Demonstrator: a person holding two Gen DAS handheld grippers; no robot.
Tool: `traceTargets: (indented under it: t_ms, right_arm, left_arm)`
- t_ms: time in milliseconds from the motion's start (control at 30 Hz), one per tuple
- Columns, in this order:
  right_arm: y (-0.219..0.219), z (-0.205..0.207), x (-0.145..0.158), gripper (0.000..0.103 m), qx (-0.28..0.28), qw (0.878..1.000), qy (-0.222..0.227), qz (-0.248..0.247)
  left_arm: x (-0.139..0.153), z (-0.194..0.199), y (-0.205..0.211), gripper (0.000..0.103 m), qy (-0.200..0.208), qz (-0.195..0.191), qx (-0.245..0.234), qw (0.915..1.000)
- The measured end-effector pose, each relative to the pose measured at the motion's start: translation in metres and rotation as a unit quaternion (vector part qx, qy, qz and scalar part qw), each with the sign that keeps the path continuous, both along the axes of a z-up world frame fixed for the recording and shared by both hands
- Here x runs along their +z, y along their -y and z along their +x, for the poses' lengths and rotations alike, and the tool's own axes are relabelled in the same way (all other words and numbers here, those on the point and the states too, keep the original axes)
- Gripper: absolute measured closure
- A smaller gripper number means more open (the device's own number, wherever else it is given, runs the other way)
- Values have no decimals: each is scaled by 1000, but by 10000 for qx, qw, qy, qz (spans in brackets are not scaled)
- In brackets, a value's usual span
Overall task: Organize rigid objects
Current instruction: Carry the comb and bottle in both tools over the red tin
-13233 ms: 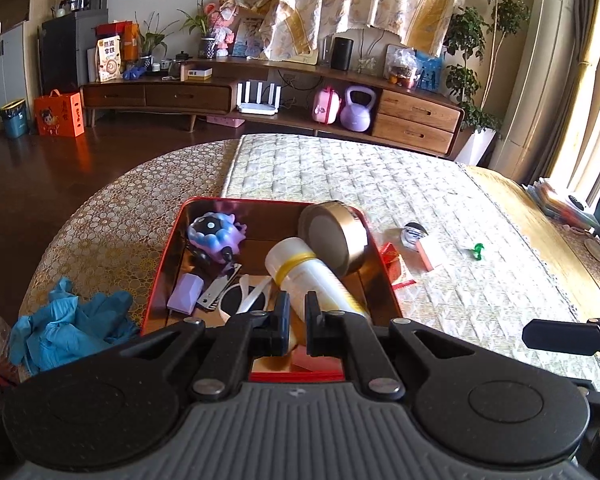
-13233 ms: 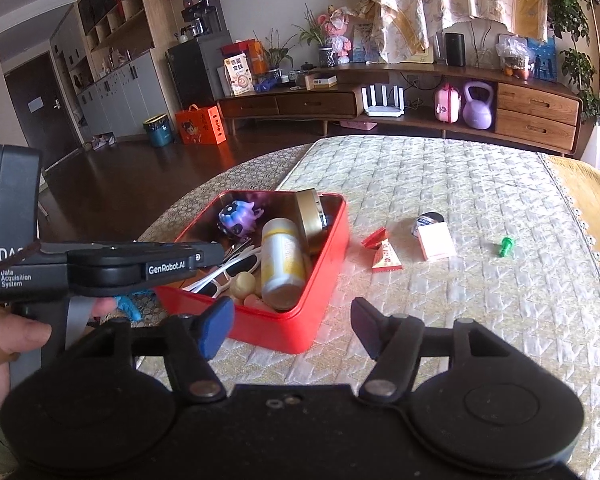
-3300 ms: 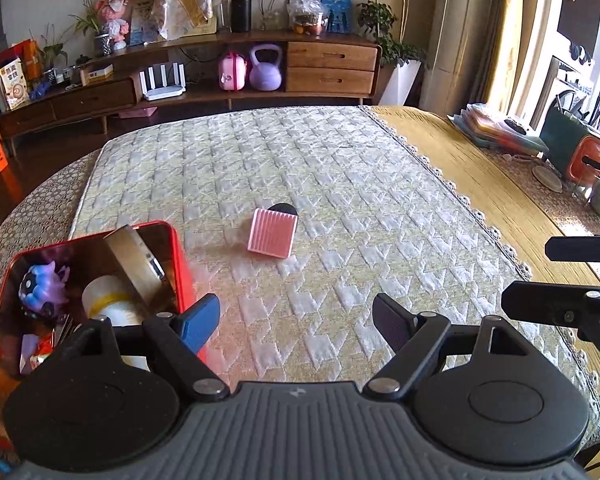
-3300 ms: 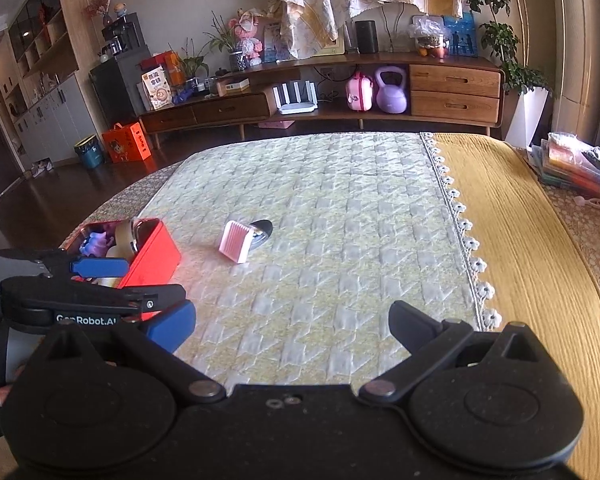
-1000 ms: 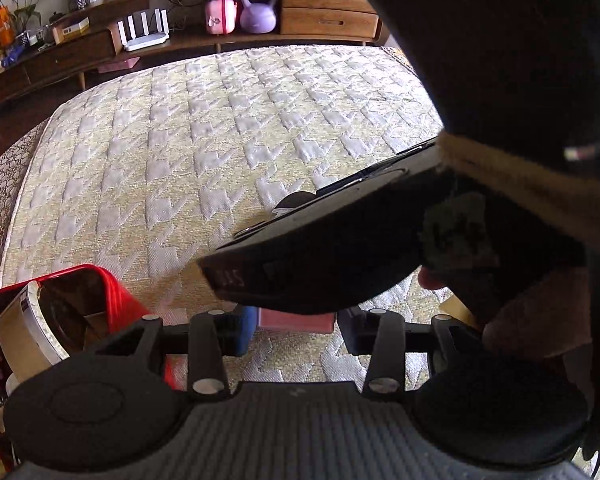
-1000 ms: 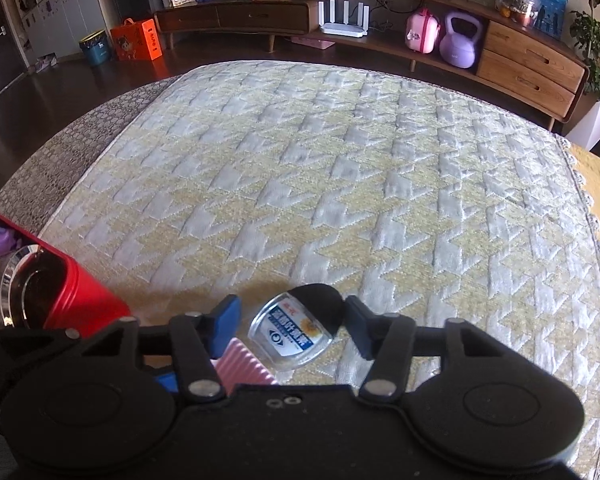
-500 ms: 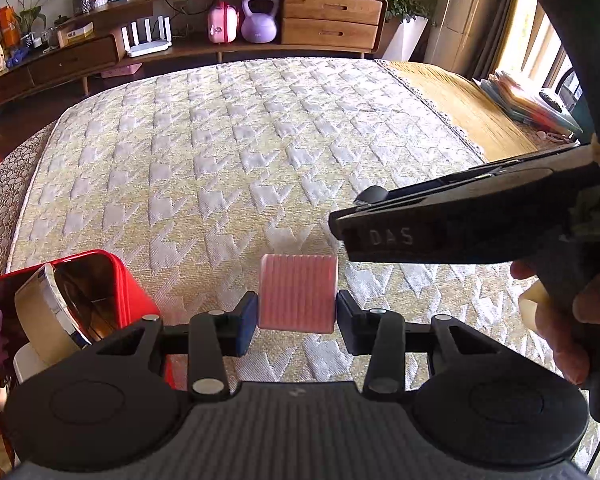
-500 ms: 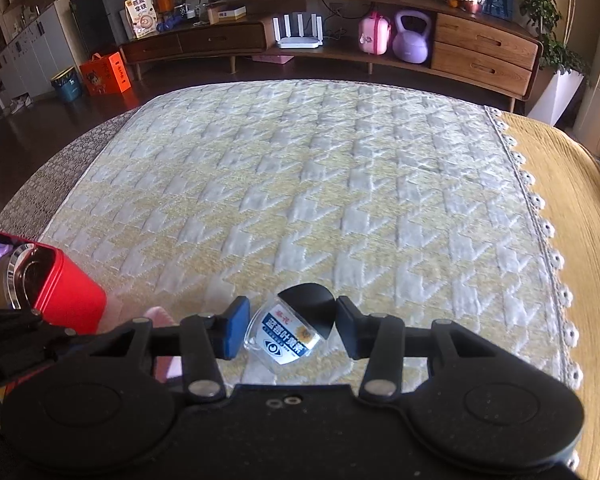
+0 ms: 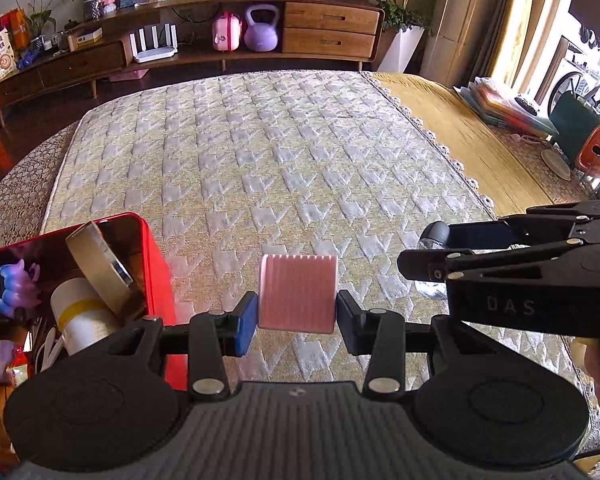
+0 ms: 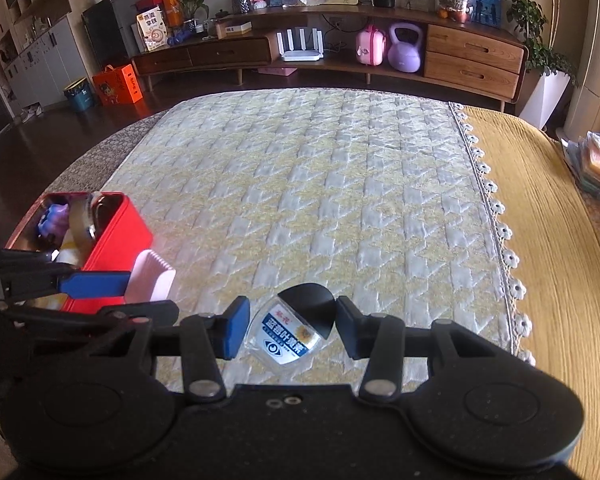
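A: What can't you make out?

B: The tin (image 9: pixel 161 276) is cut off at the left edge in the left view, so its near end is out of sight. Inside I see a purple toy (image 9: pixel 13 290), a tape roll (image 9: pixel 99 264) leaning on edge and a white bottle (image 9: pixel 81 320); the small bits below them are too dim to name. The jar (image 10: pixel 293 330) shows only as a dark cap and a glint behind the right tongs (image 9: pixel 428 258) in that view.

A: And the tongs?

B: The left tongs (image 9: pixel 297 316) are pinched on the pink block (image 9: pixel 297 294), which is upright between the pads, just right of the tin's wall. The right tongs (image 10: pixel 289 330) are closed on the jar, which is tilted with its black cap up and to the right and its label facing the camera. Whether either item is touching the cloth (image 10: pixel 320 200) I cannot tell.

A: Room to move?

B: The quilted cloth ahead is bare to its far edge. Its lace trim (image 10: pixel 500 232) runs along the right, with yellow cloth (image 10: pixel 548 240) beyond. The tin sits at the cloth's near left. The two tongs are close together, side by side.
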State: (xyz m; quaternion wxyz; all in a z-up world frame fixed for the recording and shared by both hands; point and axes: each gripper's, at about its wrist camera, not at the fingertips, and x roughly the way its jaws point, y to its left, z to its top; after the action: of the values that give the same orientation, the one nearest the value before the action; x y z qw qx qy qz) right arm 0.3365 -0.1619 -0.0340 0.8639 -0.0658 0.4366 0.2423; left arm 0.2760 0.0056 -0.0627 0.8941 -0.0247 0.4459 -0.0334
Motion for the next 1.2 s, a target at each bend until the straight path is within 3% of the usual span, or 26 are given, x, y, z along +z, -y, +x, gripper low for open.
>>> traceTargets:
  t_ms: [333,667,967,1200]
  right_arm:
    - [-18,-54,39,57,371,9988,236,228]
    - [-67,-83,53,57,793,9958,382,234]
    - [-127,-108,45,57,1251,9909,473,155]
    - [-168,-114,29,57,1538,9849,784,-158]
  left_arm:
    - [34,-52,-26,62,271,-20,141,9995]
    - [54,-94,-84,62,441,-22,605,9972]
    - [48,-112,-143,62,422,44,1051,9936]
    - [31,-109,-181,62,291,62,1415,9895]
